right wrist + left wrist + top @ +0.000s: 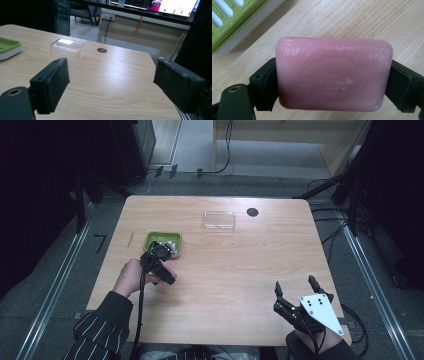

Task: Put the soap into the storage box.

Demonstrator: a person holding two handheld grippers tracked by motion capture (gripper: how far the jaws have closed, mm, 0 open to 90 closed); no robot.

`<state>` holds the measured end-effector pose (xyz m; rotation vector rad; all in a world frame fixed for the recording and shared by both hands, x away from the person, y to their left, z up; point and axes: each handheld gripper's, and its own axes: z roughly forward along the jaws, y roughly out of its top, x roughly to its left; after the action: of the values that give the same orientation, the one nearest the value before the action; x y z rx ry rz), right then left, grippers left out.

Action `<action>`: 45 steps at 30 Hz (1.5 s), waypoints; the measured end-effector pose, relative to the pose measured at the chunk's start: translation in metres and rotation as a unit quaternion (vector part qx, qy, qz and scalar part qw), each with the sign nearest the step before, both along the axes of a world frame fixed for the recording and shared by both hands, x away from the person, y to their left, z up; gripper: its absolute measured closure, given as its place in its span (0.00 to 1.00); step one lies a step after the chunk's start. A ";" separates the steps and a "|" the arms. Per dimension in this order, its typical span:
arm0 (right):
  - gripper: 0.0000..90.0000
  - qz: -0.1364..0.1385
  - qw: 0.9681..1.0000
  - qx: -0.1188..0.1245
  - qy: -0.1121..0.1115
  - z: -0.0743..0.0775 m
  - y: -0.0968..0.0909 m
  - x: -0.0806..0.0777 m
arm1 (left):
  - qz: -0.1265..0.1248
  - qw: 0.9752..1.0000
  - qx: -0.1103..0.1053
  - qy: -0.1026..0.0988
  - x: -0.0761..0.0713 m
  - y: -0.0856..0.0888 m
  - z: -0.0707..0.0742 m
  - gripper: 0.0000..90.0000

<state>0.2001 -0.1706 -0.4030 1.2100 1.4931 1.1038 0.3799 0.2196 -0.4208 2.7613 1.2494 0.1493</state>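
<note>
Left gripper view: left gripper (pixel 332 82) clamps a pink soap bar (pixel 334 73) by its short ends, just off the green soap dish (pixel 234 27) (near table's left edge). Right gripper (pixel 112 85) spread wide, empty, over the table (pixel 117 75) near its right corner.

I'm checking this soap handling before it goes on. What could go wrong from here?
1. The left gripper clamps the pink soap only by its two short ends; a smooth bar might slip or twist out.
2. The green dish sits close by, so a careless move could knock it.
3. The clear lid lies apart at the far side, and the right gripper is open near the table's edge, far from helping.
</note>
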 end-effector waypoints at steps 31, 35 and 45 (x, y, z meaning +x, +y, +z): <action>0.14 0.000 1.000 0.000 0.001 0.000 0.000 0.000 | 0.012 1.000 -0.004 0.001 0.016 0.004 0.016 0.15; 0.14 0.000 1.000 0.001 0.000 0.000 0.000 0.000 | 0.016 1.000 0.000 0.000 0.019 0.005 0.017 0.15; 0.14 0.000 1.000 0.001 0.001 0.000 0.000 0.000 | 0.029 1.000 -0.007 -0.008 0.025 0.005 0.024 0.15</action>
<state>0.2002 -0.1708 -0.4031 1.2119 1.4941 1.1042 0.4050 0.2245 -0.3971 2.7081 1.3219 0.1655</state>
